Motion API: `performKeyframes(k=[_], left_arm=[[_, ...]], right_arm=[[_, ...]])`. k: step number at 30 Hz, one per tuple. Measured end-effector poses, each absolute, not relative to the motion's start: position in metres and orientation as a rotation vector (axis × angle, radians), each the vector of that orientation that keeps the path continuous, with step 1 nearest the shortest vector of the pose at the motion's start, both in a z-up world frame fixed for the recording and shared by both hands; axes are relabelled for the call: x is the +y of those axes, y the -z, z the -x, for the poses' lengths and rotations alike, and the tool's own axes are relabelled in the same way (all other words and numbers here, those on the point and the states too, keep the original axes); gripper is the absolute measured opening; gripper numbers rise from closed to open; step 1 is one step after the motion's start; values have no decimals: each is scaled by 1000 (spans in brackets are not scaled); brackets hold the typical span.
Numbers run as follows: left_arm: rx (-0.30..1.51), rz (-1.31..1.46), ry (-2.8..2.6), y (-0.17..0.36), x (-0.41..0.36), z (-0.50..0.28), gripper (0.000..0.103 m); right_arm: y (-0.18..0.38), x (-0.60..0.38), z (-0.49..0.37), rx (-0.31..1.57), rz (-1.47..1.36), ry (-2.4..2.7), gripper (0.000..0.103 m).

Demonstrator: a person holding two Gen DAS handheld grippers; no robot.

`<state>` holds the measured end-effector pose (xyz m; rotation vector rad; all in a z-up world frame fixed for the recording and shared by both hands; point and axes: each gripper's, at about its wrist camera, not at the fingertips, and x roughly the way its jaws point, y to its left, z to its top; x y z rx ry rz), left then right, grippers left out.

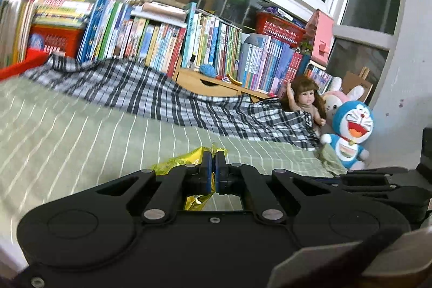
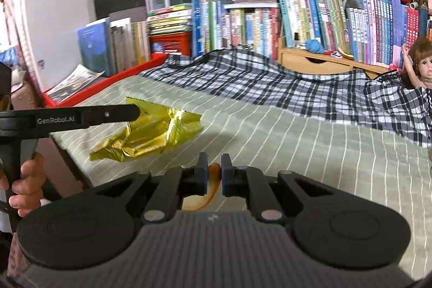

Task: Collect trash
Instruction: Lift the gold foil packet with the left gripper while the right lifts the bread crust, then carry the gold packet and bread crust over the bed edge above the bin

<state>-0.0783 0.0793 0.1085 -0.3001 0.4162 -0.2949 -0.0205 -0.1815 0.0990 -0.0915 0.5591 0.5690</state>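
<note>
Left wrist view: left gripper [image 1: 215,169] pressed together, pinching gold foil wrapper [image 1: 186,162]; foil sticks out left of and beneath the pads.
Right wrist view: right gripper [image 2: 214,174] nearly closed on a thin orange scrap [image 2: 212,186], which curves down between the blue pads.
Wrapper seen from right: gold foil wrapper [image 2: 151,134] hangs crumpled above the bed's left edge, far-left of the right gripper, under the left gripper's arm.
Hand: a hand [image 2: 25,185] grips the left tool's handle, near left.
Surface: green striped sheet [image 2: 297,153].
Beyond: plaid blanket [image 2: 270,77] across the bed's far side.
Far right: doll [image 1: 306,101], blue cat plush [image 1: 349,134].
Far: row of books [image 2: 310,23] under the window.
</note>
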Motion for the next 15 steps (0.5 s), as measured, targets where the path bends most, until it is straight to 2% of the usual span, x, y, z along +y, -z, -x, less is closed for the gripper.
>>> performKeyframes(k=[9, 15], left_arm=[[409, 308, 287, -97, 91, 153, 2], [381, 327, 319, -108, 97, 192, 2]], right_arm=[[-84, -171, 78, 574, 107, -626, 13], [-74, -170, 94, 588, 108, -644, 13]])
